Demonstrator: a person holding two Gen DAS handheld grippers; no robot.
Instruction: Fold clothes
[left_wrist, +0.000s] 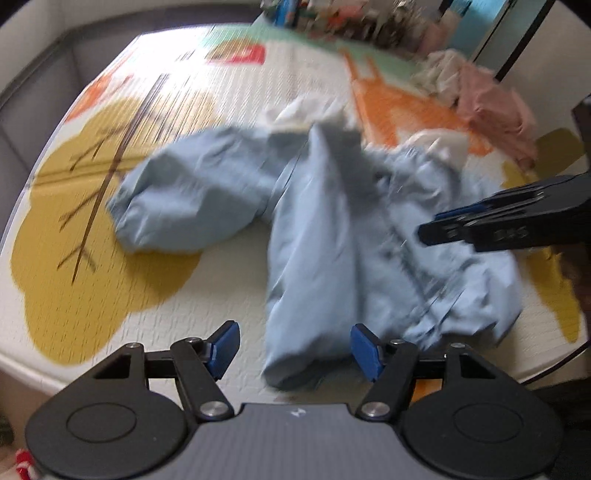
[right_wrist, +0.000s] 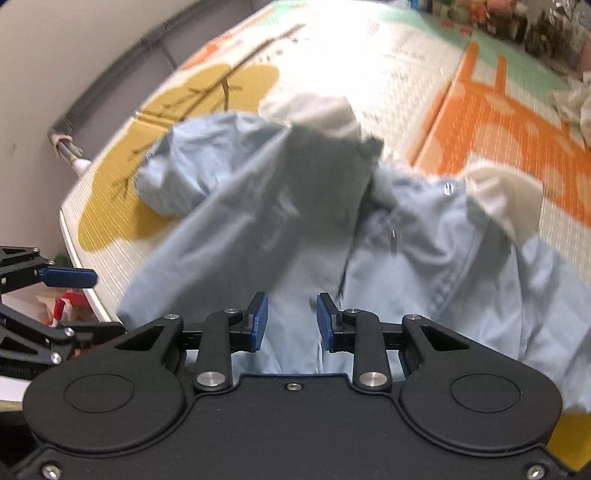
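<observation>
The blue jacket (left_wrist: 332, 229) lay spread on the play mat (left_wrist: 110, 258), front up, its body running from the near edge of the mat away toward the collar. One sleeve (left_wrist: 184, 199) stuck out flat to the left. The white lining (right_wrist: 506, 195) showed at the collar, on the right in the right wrist view. Both views were smeared, so seams and zip were hard to read.

The left gripper (left_wrist: 291, 349) hovered just short of the jacket's near hem, jaws wide apart, nothing between them. The hem corner (left_wrist: 295, 365) sat right in that gap, slightly to the right of centre.

The right gripper (right_wrist: 291, 321) was over the jacket's lower front, jaws apart too, though narrower, with cloth below and between them. Whether the pads (right_wrist: 258, 321) touched the fabric, I couldn't tell.

Seen from the left wrist, the right gripper (left_wrist: 443, 225) reached in from the right side above the jacket's right half.

So the hem was nearest both tools, and the long axis ran straight away from them. The loose sleeve lay on the left gripper's side, well apart from the right one. By my reckoning, that sleeve was the left gripper's business.

A heap of other clothes (left_wrist: 480, 96) sat at the far right of the mat.
</observation>
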